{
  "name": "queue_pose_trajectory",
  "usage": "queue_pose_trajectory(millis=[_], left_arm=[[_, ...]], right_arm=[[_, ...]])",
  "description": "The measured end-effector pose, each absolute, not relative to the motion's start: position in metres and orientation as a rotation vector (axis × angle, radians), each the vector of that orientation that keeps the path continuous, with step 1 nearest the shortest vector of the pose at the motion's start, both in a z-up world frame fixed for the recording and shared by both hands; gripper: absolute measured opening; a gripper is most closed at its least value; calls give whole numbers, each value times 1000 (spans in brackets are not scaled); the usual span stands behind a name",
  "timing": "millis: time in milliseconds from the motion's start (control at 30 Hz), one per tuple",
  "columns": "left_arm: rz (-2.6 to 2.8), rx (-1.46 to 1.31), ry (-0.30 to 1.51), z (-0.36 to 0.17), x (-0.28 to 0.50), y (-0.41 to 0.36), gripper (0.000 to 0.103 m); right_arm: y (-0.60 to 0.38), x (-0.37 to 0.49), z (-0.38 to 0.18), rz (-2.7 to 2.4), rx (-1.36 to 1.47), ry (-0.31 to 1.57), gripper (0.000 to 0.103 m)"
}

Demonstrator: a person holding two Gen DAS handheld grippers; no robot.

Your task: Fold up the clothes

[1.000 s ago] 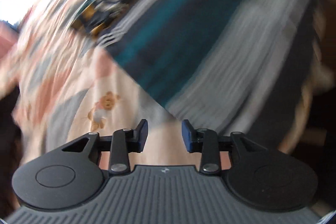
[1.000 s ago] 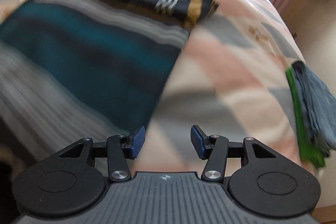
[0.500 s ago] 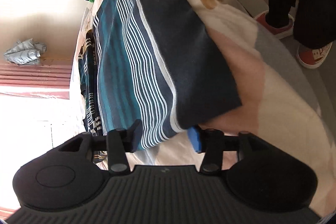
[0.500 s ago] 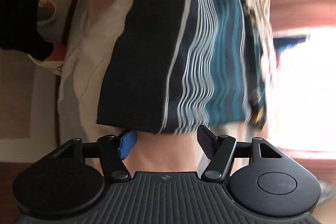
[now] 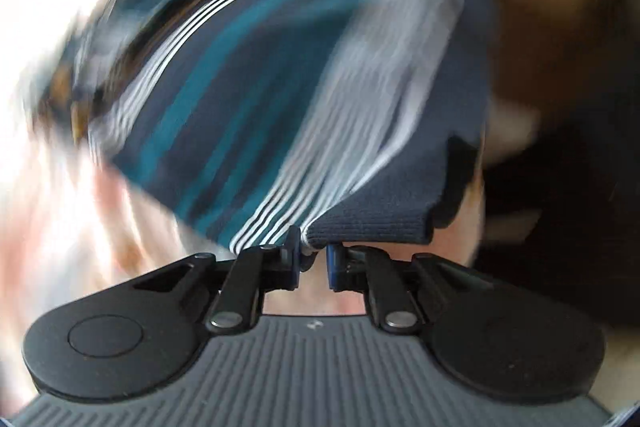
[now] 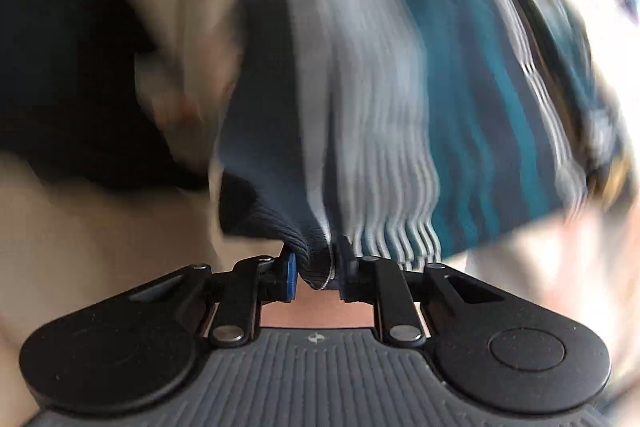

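Fingers (image 5: 294, 259) of the left gripper (image 5: 313, 261) are being closed on the hem of the striped garment (image 5: 256, 99), a pinch of cloth caught between the pads. Fingers (image 6: 290, 275) of the right gripper (image 6: 316, 273) are likewise being closed on a bunched fold of the same hem. Both grippers are being pointed steeply downward. The garment is being spread over the pale patterned bedcover (image 5: 60, 187), heavily blurred.

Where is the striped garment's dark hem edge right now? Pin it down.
The striped garment's dark hem edge sits low at centre in both wrist views, between the closing jaws of the left claw and the right claw, above the pale bedspread.
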State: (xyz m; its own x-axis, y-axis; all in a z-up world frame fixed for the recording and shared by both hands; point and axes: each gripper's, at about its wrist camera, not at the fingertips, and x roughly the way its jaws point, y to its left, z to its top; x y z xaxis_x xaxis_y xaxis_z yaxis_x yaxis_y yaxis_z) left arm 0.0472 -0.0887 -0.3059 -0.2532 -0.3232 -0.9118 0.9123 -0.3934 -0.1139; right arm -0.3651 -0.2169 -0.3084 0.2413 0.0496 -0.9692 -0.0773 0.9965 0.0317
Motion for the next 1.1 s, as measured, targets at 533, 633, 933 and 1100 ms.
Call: queue_pose_trajectory(millis=[533, 633, 933, 1100], left_arm=[[-1363, 325, 1403, -341, 136, -118, 44], [-1359, 333, 1390, -348, 138, -133, 47], [-1407, 398, 1336, -363, 128, -152, 47], [-1392, 377, 1314, -364, 127, -151, 22]], right_arm=[[-387, -396, -338, -338, 935, 959, 41], [-386, -402, -333, -379, 1021, 864, 49], [-404, -425, -335, -365, 1166, 765, 51], [-404, -434, -344, -353, 1292, 668, 64]])
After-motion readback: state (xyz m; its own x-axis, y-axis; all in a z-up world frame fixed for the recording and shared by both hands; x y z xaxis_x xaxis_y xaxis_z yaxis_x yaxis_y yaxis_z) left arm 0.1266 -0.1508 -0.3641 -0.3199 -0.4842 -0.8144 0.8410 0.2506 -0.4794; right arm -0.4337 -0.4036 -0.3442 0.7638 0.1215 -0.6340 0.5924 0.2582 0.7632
